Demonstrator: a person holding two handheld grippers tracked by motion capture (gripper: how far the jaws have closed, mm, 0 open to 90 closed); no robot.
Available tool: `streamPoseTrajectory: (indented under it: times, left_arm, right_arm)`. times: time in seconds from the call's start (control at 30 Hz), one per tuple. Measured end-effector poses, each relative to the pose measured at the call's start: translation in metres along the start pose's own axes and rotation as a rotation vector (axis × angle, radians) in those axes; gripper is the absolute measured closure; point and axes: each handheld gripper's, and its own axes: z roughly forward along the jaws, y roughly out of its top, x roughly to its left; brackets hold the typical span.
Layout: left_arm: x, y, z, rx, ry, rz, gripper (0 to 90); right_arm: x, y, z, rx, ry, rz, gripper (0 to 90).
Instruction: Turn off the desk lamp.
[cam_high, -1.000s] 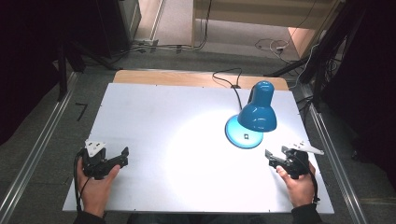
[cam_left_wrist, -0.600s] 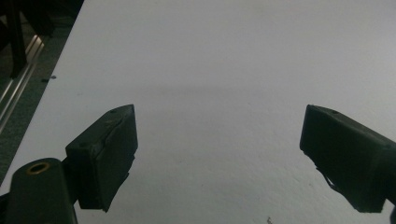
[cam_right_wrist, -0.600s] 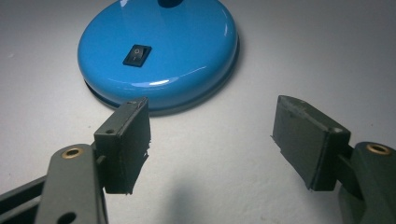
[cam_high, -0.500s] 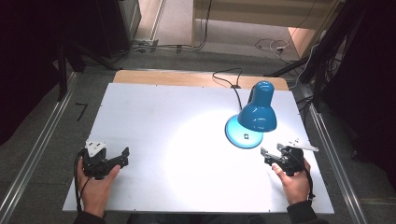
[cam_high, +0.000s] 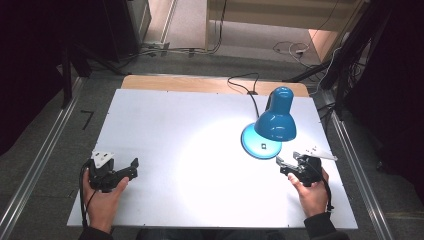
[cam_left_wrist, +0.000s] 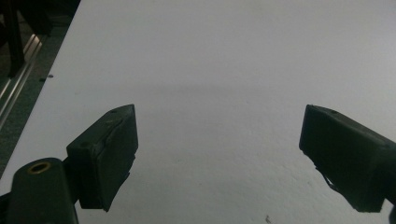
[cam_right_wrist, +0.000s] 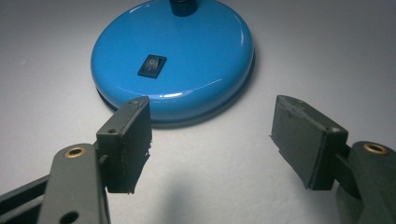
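While the lamp (cam_high: 270, 127) stands lit near the table's (cam_high: 165, 115) far right corner, its round blue base (cam_right_wrist: 173, 56) lies just beyond the right gripper (cam_right_wrist: 212, 133), whose fingers (cam_right_wrist: 126, 144) stand apart with nothing between them. A black switch (cam_right_wrist: 152, 65) sits on the base. The left gripper (cam_high: 131, 167), at the table's near left edge, has its fingers (cam_left_wrist: 107, 156) spread wide over bare table.

lamp (cam_high: 272, 127): on table (cam_high: 165, 120), far right | right gripper (cam_high: 286, 164): just before it
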Motion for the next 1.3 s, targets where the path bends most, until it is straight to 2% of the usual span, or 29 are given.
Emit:
streamPoseTrajectory:
  times: [1.3]
  left_arm:
    - [0.000,0.000,0.000,-0.003,-0.008,-0.001,13.0]
  right_arm:
    - [0.011,0.007,0.013,0.000,0.026,-0.007,29.5]
